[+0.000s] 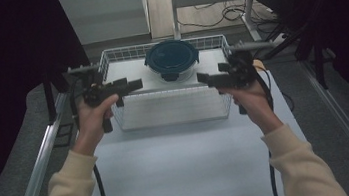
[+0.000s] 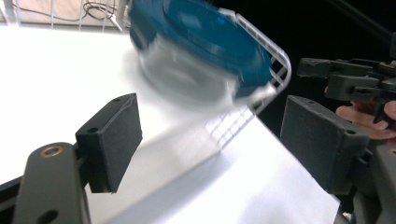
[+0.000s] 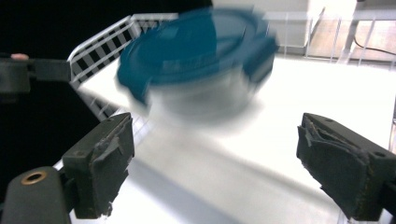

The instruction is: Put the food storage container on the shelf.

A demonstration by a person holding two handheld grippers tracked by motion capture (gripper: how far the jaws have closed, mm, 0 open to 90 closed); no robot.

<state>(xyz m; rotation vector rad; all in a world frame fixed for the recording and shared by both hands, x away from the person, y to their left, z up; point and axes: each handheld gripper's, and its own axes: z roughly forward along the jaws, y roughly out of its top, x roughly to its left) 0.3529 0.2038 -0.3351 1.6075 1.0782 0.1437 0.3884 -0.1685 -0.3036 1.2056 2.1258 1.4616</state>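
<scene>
Container (image 1: pixel 172 61) with a blue lid sits inside the white wire basket (image 1: pixel 120 117) on the counter (image 1: pixel 180 162), at its far side. Left gripper (image 1: pixel 135 85) and right gripper (image 1: pixel 202 78) flank the basket, both released, grasping nothing.

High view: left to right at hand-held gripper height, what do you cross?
Left hand-held gripper → round clear container with dark blue lid, inside the white wire basket → right hand-held gripper.

Teal-lidded clear container (image 1: pixel 172 61), white wire basket (image 1: pixel 120 120)
</scene>
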